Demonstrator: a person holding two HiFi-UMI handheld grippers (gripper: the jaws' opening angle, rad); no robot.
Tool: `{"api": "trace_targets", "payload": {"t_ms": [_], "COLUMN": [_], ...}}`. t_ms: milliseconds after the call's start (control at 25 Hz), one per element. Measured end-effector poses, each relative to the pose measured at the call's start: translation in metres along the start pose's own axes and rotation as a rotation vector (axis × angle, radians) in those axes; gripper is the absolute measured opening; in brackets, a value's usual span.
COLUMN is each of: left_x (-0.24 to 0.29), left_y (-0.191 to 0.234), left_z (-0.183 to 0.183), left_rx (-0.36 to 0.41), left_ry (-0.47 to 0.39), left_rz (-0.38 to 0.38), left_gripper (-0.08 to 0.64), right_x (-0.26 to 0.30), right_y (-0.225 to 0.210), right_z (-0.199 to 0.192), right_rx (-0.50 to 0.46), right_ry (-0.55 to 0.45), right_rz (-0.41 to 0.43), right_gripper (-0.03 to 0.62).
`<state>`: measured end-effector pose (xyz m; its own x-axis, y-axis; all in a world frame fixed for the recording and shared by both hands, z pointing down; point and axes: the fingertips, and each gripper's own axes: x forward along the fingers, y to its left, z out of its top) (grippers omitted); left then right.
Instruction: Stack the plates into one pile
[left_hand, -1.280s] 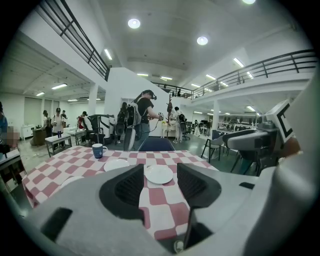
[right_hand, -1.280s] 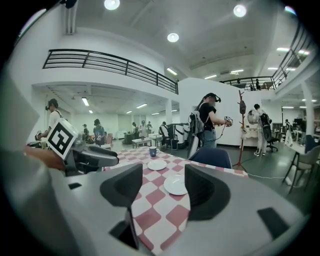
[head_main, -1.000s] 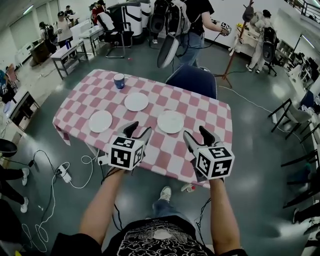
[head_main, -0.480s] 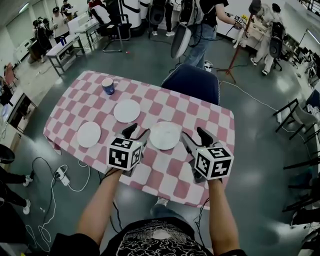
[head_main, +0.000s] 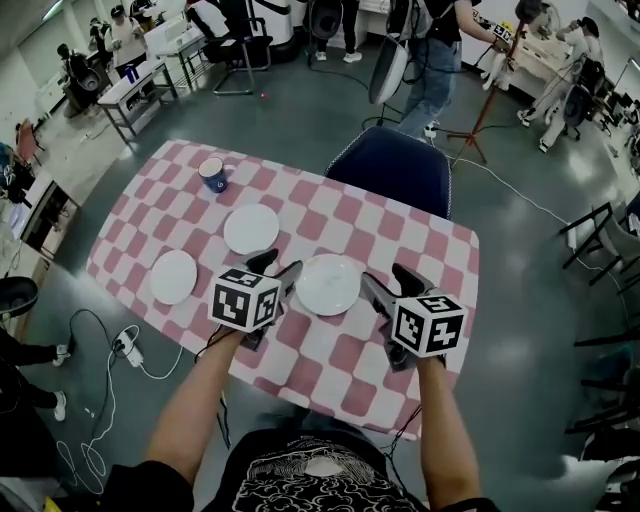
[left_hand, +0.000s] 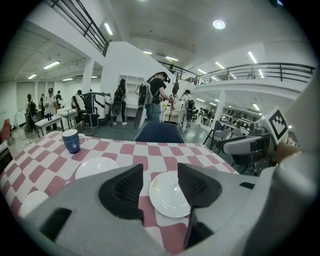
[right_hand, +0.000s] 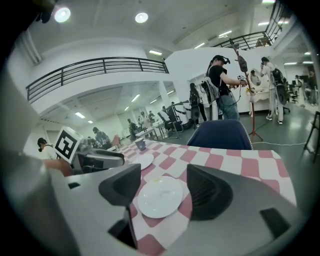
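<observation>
Three white plates lie apart on the pink-and-white checked table (head_main: 400, 235). The nearest plate (head_main: 328, 284) sits between my two grippers. My left gripper (head_main: 278, 266) hangs just left of it, open, with nothing between the jaws. Its own view shows that plate (left_hand: 170, 197) on the cloth beyond its tips (left_hand: 160, 170). My right gripper (head_main: 388, 278) is just right of the plate. It is open and empty, and its jaws have just been opening wider. The plate (right_hand: 160, 197) lies ahead of it (right_hand: 164, 172). A second plate (head_main: 251, 228) and a third plate (head_main: 174, 276) lie further left.
A blue cup (head_main: 211, 173) stands at the table's far left corner. A dark blue chair (head_main: 390, 170) is pushed against the far edge. Cables and a power strip (head_main: 130, 345) lie on the floor to the left. People stand beyond the table.
Both grippers have moved forward and down over the table's near edge. They now flank the nearest plate, which was well ahead of them a second ago.
</observation>
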<state>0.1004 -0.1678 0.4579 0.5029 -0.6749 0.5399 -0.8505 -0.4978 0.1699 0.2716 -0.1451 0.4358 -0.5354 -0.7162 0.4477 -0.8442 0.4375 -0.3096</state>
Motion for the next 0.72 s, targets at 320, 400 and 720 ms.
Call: {"api": "trace_targets", "payload": {"t_ms": [320,400,720], "left_x": [0.026,0.033,0.060], "left_y": [0.012,0.014,0.022], "left_z": [-0.011,-0.018,-0.041], "left_rx": [-0.011,-0.017,-0.052], "left_ry": [0.055,0.085,0.204], "left_rz": [-0.090,-0.121,-0.224], "left_gripper": [0.222,0.211,0.224], "right_x": [0.020,0.025,0.041], "right_y": [-0.015,-0.017,-0.026], "right_z": [-0.015,-0.021,-0.048], "right_rx": [0.021,0.026,0.103], "right_ry": [0.072,0.100,0.193], "right_rz": [-0.013,-0.013,-0.014], "right_gripper": [0.289,0.287,0.285]}}
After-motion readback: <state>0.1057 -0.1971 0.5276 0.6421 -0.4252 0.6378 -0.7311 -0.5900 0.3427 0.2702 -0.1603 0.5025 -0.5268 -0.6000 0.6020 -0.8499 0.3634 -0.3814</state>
